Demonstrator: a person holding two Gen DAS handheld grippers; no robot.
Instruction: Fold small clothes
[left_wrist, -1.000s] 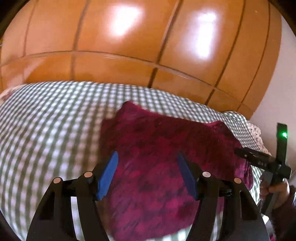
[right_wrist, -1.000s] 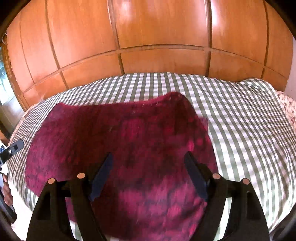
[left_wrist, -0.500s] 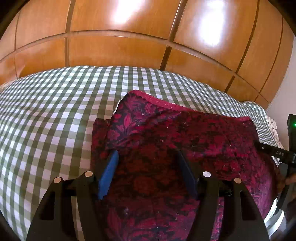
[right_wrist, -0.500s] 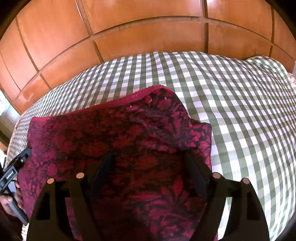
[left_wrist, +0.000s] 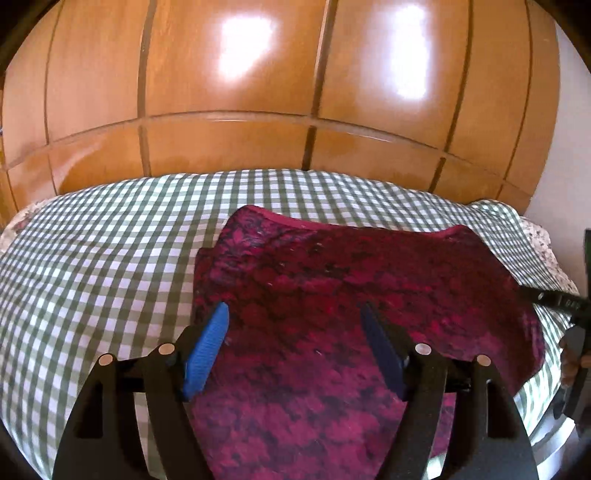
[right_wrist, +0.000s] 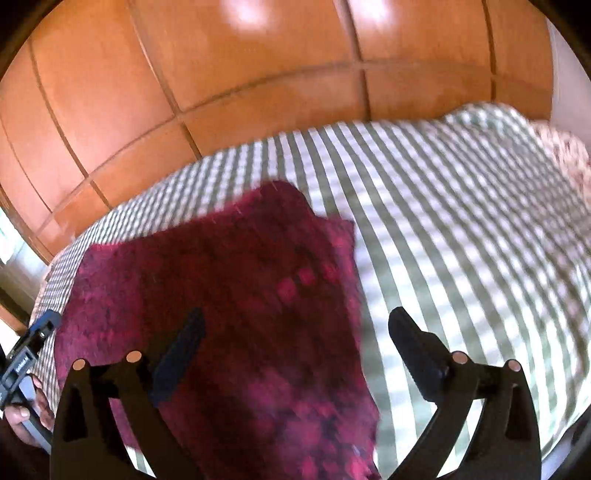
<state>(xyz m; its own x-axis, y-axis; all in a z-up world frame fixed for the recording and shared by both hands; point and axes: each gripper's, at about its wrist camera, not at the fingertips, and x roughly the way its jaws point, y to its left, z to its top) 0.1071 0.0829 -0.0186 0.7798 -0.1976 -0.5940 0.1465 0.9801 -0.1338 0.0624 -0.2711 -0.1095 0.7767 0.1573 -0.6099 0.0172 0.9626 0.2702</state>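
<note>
The garment (left_wrist: 351, 306) is a dark red and magenta floral-print piece, lying mostly flat on the green-checked bed (left_wrist: 110, 258) with one far corner folded over (right wrist view is pretty blurry). It sits right under and ahead of both sets of jaws. Left gripper (left_wrist: 295, 332) is spread wide with nothing in it, same for the right gripper (right_wrist: 295, 332). Wooden wardrobe (left_wrist: 295, 92) behind.

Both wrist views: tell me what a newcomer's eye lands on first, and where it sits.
First, the dark red patterned cloth, spread flat on the green-and-white checked bedcover in the middle of both views. Next, the glossy orange wooden wall behind the bed. The open left gripper and right gripper frame the cloth from below.
</note>
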